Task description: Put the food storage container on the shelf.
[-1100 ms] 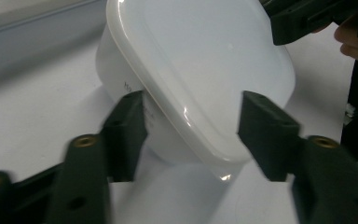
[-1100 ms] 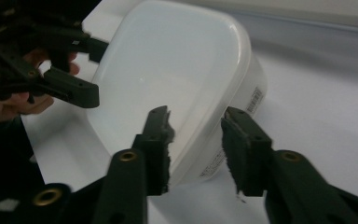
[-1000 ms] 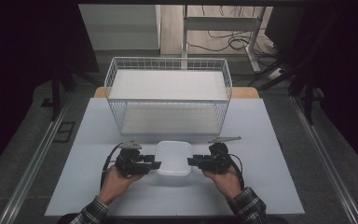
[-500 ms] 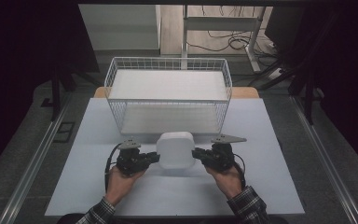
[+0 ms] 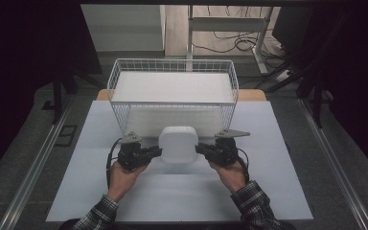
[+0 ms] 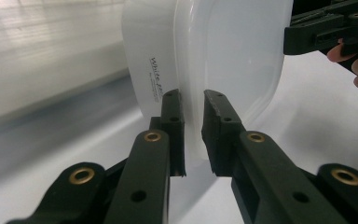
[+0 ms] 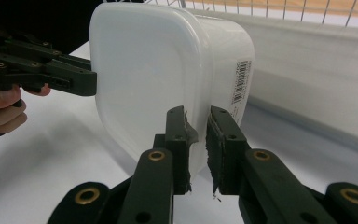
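A white plastic lidded box (image 5: 177, 143) is held up on edge above the table, just in front of the basket, its broad face toward the high camera. My left gripper (image 5: 159, 152) is shut on the left rim of the box (image 6: 228, 56), its jaws having just been closing with the rim between its pads (image 6: 193, 100). My right gripper (image 5: 197, 149) is shut on the opposite rim of the box (image 7: 154, 79), its jaws also just closed there (image 7: 198, 114). A barcode label (image 7: 241, 81) shows on the box's side wall.
A white wire basket (image 5: 172, 61) with a white liner stands right behind the box at the table's middle back. The pale table sheet (image 5: 172, 201) lies under both hands. Cables and a table leg are on the floor beyond.
The box lay flat on the table a second ago. Both grippers closed on its side rims, and it has since been raised and tipped up on edge, slightly nearer the basket.
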### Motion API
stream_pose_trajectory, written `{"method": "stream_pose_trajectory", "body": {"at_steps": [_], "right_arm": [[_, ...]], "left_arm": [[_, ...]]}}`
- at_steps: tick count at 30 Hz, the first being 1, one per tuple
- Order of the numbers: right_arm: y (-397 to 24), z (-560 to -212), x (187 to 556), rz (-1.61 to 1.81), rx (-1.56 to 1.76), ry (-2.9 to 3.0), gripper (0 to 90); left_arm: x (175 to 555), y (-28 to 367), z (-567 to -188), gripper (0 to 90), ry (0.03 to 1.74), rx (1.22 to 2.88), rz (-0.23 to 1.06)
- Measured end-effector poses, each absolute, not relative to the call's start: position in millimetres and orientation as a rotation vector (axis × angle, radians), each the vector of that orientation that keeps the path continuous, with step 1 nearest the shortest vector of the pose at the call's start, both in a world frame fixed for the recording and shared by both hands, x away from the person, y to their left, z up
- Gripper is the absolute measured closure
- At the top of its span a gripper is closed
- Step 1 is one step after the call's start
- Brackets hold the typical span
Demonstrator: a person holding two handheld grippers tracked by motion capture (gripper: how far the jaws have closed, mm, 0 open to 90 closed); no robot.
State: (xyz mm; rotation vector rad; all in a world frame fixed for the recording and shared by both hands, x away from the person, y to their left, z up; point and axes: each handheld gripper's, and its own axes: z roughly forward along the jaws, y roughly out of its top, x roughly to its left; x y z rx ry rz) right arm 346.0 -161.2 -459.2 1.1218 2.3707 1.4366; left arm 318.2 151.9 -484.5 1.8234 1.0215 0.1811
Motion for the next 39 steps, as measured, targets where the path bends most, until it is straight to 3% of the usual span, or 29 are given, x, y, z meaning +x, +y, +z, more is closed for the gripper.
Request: {"method": "stream_pose_trajectory", "body": {"at_steps": [22,39], "right_arm": [[-148,-473,408,1.392,1.154,2.352,77.2],[-145,-478,414,1.385,1.164,2.375,75.5]], "left_arm": [[372,152,-493,79.4,1.103,1.837,0.204],[378,154,-501,77.5,1.126,1.833,0.188]]}}
